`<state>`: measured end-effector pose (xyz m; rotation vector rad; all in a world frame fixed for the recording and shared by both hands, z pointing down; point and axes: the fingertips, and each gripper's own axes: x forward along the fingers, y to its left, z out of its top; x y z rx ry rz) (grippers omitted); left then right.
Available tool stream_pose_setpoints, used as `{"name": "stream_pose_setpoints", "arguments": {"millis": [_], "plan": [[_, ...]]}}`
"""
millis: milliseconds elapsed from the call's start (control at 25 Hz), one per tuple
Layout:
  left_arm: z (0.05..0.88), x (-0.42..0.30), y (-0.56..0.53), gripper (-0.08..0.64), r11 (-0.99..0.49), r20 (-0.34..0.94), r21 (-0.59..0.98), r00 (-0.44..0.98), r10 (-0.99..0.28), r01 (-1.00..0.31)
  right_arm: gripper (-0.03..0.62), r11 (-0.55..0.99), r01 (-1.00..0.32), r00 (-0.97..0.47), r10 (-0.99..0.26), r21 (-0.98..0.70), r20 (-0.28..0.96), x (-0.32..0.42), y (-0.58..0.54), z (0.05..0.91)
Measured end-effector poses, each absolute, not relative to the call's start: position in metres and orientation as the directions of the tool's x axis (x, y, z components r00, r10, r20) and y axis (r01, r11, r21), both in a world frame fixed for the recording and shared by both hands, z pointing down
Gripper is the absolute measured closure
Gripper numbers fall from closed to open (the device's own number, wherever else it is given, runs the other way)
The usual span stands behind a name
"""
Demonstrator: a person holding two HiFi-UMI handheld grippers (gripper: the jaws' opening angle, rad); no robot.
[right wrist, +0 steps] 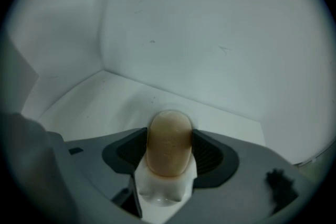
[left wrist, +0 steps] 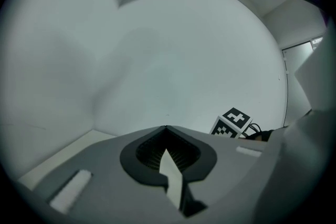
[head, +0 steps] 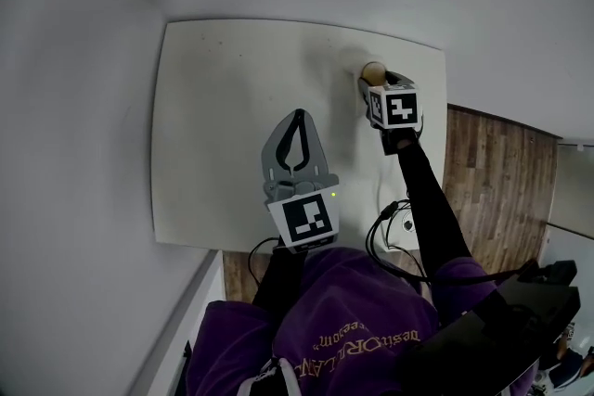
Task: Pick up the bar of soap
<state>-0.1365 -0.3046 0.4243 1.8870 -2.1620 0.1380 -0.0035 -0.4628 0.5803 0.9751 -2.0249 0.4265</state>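
A tan, oval bar of soap (right wrist: 169, 141) lies on a white dish (right wrist: 163, 189) near the far right corner of the white table (head: 232, 107). My right gripper (right wrist: 169, 132) is open with its dark pads close on either side of the soap. In the head view the soap (head: 373, 71) peeks out just beyond the right gripper (head: 369, 84). My left gripper (head: 297, 118) hovers over the table's middle, shut with its tips together and nothing in it. The left gripper (left wrist: 166, 128) points at a bare wall.
The table stands in a corner between pale walls. A wooden floor (head: 492, 181) shows past the table's right edge. Black cables (head: 394, 227) hang by the right sleeve. The right gripper's marker cube (left wrist: 232, 122) shows in the left gripper view.
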Motion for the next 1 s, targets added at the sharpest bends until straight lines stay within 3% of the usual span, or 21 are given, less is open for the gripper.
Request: {"name": "stream_pose_setpoints", "arguments": {"millis": [560, 1000], "plan": [[0.431, -0.137, -0.307, 0.555, 0.163, 0.257, 0.144, -0.123, -0.959, -0.976, 0.336, 0.605, -0.795, -0.341, -0.505, 0.045, 0.793, 0.001, -0.468, 0.575], [0.415, -0.148, -0.299, 0.554, 0.182, 0.232, 0.085, -0.158, -0.96, -0.98, 0.336, 0.615, -0.786, -0.447, -0.635, 0.063, 0.63, -0.004, -0.462, 0.51]]}}
